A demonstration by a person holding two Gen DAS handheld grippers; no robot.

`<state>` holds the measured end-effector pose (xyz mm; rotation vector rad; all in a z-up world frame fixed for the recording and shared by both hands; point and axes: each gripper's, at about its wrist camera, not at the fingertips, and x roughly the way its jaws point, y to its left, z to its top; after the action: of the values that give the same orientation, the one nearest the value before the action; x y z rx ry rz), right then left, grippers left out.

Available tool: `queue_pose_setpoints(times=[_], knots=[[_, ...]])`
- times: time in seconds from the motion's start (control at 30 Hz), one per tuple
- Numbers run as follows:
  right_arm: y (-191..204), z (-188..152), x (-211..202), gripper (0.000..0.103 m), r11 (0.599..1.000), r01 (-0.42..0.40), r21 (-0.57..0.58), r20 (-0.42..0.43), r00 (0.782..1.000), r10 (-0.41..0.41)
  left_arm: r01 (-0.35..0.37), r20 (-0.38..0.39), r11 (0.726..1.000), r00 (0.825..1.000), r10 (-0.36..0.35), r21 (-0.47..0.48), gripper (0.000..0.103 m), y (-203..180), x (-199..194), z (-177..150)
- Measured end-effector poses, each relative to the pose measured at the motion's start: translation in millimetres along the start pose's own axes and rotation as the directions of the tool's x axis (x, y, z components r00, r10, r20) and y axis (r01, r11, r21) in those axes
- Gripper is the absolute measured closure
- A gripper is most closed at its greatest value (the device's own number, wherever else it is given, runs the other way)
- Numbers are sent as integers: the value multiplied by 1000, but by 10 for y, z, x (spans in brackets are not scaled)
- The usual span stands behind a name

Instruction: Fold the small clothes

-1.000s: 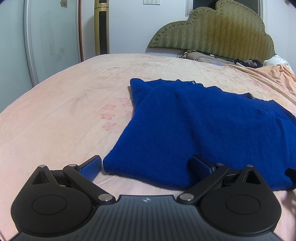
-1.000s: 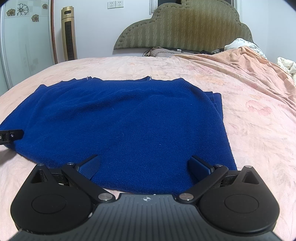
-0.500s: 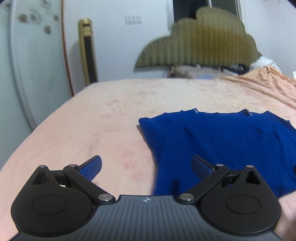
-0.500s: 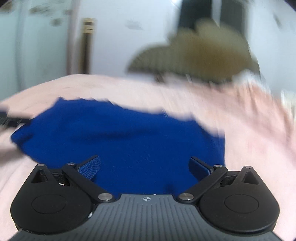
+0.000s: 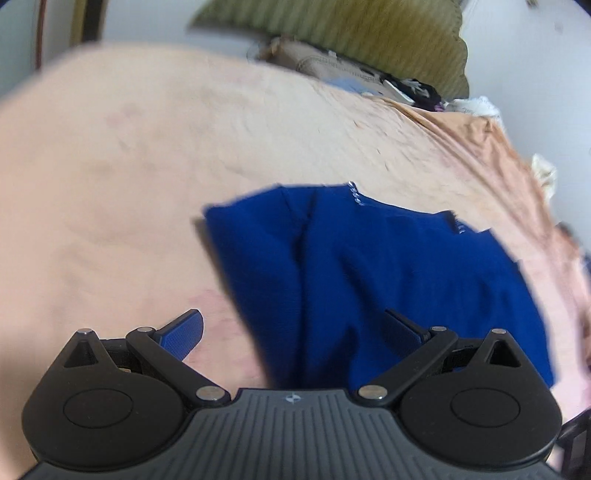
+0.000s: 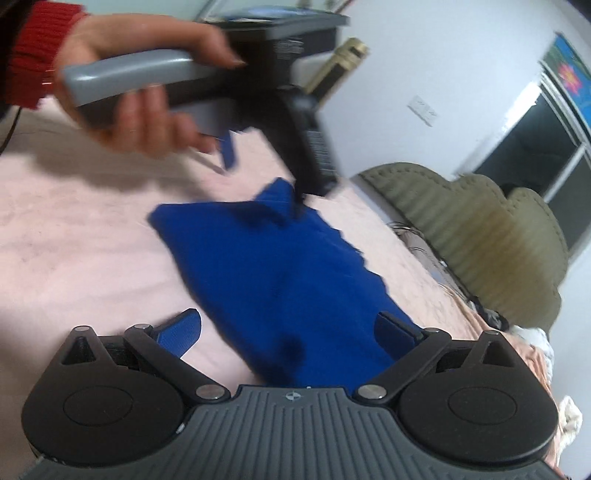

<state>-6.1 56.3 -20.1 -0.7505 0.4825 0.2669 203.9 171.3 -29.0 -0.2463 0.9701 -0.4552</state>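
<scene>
A folded dark blue knit sweater (image 5: 388, 273) lies flat on the pink bed sheet (image 5: 110, 177); it also shows in the right wrist view (image 6: 273, 273). My left gripper (image 5: 293, 328) is open and empty, raised above the sweater's near left edge. My right gripper (image 6: 288, 328) is open and empty, raised and tilted over the sweater's near end. In the right wrist view the left gripper's body (image 6: 258, 96), held in a hand with a red sleeve, hangs above the sweater's far corner. Both views are motion-blurred.
An olive padded headboard (image 5: 354, 33) stands at the far end of the bed, with pillows and small items below it. An orange blanket (image 5: 480, 147) lies at the far right. A gold tower fan (image 6: 340, 62) stands by the white wall.
Both grippers have lifted away from the sweater's near edge and tilted, staying open. The right wrist view has swung left so the left gripper and hand now show in it.
</scene>
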Motion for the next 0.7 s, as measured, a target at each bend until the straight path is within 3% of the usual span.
queue_pose_setpoints(times=[0.17,0.27,0.33,0.37,0.4,0.43,0.47,0.5,0.57,0.6,0.7], knots=[[96,178,273,1,1000,20,21,13,1000,-20,76,29,996,997,-75,-52,0,10,177,167],[49,304,490,2,998,15,65,1,1000,-15,50,60,997,997,-46,-66,1,-71,310,267],[54,377,593,12,997,10,71,5,1000,-11,39,75,996,997,-33,-75,1,-119,389,348],[67,397,606,26,998,-8,67,10,1000,8,39,78,996,996,-32,-84,4,-126,421,378],[81,423,614,39,997,-28,67,10,1000,28,36,81,995,996,-28,-91,10,-122,440,423],[101,433,603,46,997,-45,69,10,999,44,24,80,996,997,-17,-88,35,-146,468,449],[125,435,587,61,996,-66,66,16,998,65,-2,67,997,998,7,-73,64,-179,503,468],[142,432,582,74,994,-85,64,18,996,84,-38,58,998,997,41,-56,74,-210,528,483],[167,433,568,91,991,-119,67,20,993,118,-53,46,998,997,54,-25,89,-264,536,494],[170,430,563,98,990,-120,68,22,993,119,-54,48,998,997,55,-24,89,-284,521,489],[109,388,492,100,988,-117,104,47,993,112,-113,80,994,991,112,5,90,-404,434,492]])
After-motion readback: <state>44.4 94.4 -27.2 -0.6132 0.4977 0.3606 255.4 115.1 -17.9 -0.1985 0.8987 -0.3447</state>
